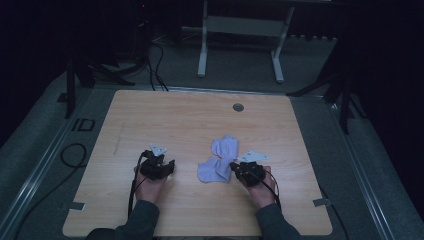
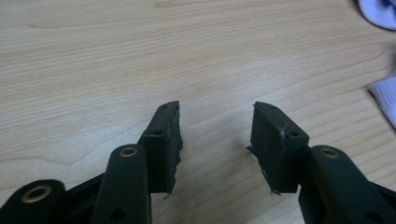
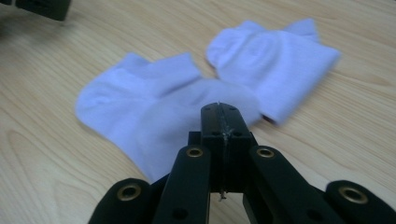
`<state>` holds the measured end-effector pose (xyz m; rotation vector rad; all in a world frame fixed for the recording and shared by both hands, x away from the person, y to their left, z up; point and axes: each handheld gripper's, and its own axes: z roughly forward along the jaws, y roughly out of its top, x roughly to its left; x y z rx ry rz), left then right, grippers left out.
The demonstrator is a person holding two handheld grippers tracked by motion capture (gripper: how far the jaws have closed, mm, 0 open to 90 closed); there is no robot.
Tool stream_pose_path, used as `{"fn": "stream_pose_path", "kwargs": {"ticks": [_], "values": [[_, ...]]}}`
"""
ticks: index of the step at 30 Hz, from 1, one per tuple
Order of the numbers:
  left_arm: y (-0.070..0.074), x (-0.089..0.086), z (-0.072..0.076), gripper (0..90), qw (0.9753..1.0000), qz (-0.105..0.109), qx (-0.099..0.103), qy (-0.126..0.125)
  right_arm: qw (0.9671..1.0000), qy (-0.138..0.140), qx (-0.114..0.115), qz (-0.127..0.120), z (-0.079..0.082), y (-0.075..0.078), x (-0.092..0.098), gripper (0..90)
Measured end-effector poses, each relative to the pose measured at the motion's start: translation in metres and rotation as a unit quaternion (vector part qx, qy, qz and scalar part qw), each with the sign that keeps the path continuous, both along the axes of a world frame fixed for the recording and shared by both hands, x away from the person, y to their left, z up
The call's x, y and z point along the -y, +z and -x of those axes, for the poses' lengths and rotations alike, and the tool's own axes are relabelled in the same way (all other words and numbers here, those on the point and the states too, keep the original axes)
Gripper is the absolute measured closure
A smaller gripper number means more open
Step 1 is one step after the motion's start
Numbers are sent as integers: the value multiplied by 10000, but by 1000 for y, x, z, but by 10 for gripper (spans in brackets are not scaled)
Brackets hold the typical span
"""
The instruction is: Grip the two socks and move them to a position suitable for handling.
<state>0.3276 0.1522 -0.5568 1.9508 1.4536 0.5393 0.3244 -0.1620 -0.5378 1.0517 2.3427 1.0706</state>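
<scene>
Two grippers at a pale woodgrain counter (image 1: 190,120)
We see the left gripper (image 2: 215,122) with jaws wide over bare wood; right of it two soft white socks (image 3: 187,98) lie crumpled mid-counter, the right gripper (image 3: 219,108) pressed closed at their edge

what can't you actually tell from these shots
- Right gripper view: whether the shut right tool pinches the white socks; its jaws hide the contact.
- Left gripper view: the socks are cut off by the right edge.
- High view: too dim to count the socks.
</scene>
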Motion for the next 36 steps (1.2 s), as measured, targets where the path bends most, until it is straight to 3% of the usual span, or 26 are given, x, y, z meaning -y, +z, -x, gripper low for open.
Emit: {"fn": "stream_pose_path", "kwargs": {"ticks": [6, 11, 17, 23, 29, 36], "values": [[4, 2, 2, 561, 9997, 187, -28, -182, 9989, 84, -228, 405, -3, -19, -15, 899], [8, 4, 6, 568, 9986, 386, 7, -352, 9986, 138, -159, 490, 0, -20, -20, 899], [12, 9, 10, 576, 9974, 457, 80, -549, 9981, 242, -74, 567, 3, -20, -24, 899], [15, 17, 14, 629, 9943, 593, 139, -878, 9977, 337, -57, 578, 5, -20, -28, 900], [16, 28, 19, 710, 9909, 543, 192, -1215, 9970, 470, 5, 622, 8, -21, -33, 900], [12, 39, 20, 794, 9888, 457, 146, -1411, 9964, 518, 35, 674, 11, -21, -37, 900]]}}
